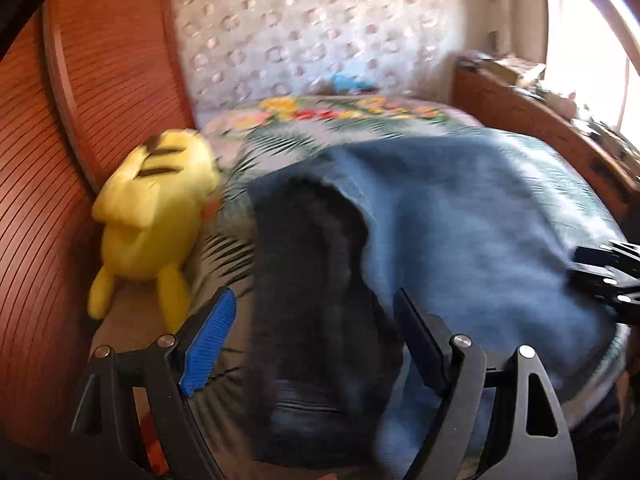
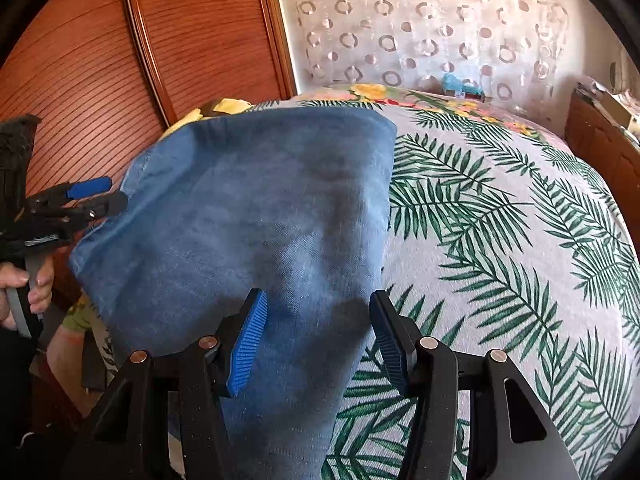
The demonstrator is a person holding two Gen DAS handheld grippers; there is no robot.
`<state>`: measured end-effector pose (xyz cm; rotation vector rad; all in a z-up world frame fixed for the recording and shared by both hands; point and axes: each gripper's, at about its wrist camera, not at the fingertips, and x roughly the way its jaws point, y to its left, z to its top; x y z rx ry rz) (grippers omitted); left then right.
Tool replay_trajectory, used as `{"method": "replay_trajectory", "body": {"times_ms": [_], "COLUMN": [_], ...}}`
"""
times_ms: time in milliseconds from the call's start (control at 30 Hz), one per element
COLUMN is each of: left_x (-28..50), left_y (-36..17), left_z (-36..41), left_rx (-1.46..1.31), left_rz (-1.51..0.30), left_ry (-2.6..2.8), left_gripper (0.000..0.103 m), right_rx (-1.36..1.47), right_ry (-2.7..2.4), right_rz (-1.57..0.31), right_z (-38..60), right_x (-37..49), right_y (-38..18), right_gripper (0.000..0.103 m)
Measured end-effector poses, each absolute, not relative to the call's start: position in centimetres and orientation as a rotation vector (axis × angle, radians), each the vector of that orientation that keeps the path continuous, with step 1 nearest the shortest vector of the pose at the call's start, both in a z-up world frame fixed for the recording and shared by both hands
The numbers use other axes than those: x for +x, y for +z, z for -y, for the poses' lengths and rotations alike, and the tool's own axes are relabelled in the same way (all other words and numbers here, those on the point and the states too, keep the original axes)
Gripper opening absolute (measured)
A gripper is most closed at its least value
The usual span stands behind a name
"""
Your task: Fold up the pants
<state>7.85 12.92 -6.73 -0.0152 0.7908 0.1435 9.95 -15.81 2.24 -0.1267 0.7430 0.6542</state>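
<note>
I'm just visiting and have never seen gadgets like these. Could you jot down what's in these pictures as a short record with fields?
Place: bed with a palm-leaf cover
Garment: blue jeans spread on the bed
Left gripper: open, jaws apart above the jeans
Right gripper: open, jaws apart above the jeans
Toy: yellow plush beside the jeans, next to the wooden panel
Backdrop: curtain with ring pattern
Picture quality: left wrist view blurred, right wrist view sharp

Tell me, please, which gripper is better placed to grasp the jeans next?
Probably the right gripper: its open jaws straddle the near end of the jeans, while the left gripper only reaches their side edge.
</note>
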Motion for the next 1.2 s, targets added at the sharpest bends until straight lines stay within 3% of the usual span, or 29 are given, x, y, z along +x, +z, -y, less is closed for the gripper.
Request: {"method": "replay_trajectory", "body": {"times_ms": [100,267,533,600,633,767,1033,1200], "left_x": [7.9,6.6,4.5,4.1,3.9,3.8,5.0,4.3], "left_y": [-7.5,-7.4,-4.6,-4.2,-4.1,-5.1,-8.7,-7.6], "left_z": [-15.1,-15.4,-12.1,-11.1,-10.5,-7.8,-6.8,-7.7], "left_rx": [-0.032,-0.067,-0.083,-0.078,-0.081,-0.074,-0.061,-0.086], "left_rz": [-0.805,-0.781,-0.685,-0.673,-0.67,-0.695,-0.783,-0.756], "left_ry": [0.204,0.159,0.048,0.022,0.006,-0.068,-0.06,-0.052], "left_gripper": [0.082,0.082,0.082,0.082,0.082,0.082,0.082,0.082], "right_rx": [-0.127,-0.122,-0.096,-0.084,-0.078,-0.08,-0.037,-0.074], "right_ry": [0.648,0.627,0.659,0.698,0.72,0.742,0.802,0.857], "right_rz": [-0.748,-0.762,-0.78,-0.787,-0.793,-0.771,-0.642,-0.593], "right_z": [15.7,15.5,15.1,14.9,14.8,14.6,15.3,14.2], "right_x": [9.9,10.4,10.5,10.4,10.4,10.3,8.6,7.4], "right_y": [2.2,1.9,1.6,1.6,1.7,2.5,6.7,8.5], "right_gripper": [0.056,0.067,0.066,0.051,0.036,0.011,0.007,0.006]}}
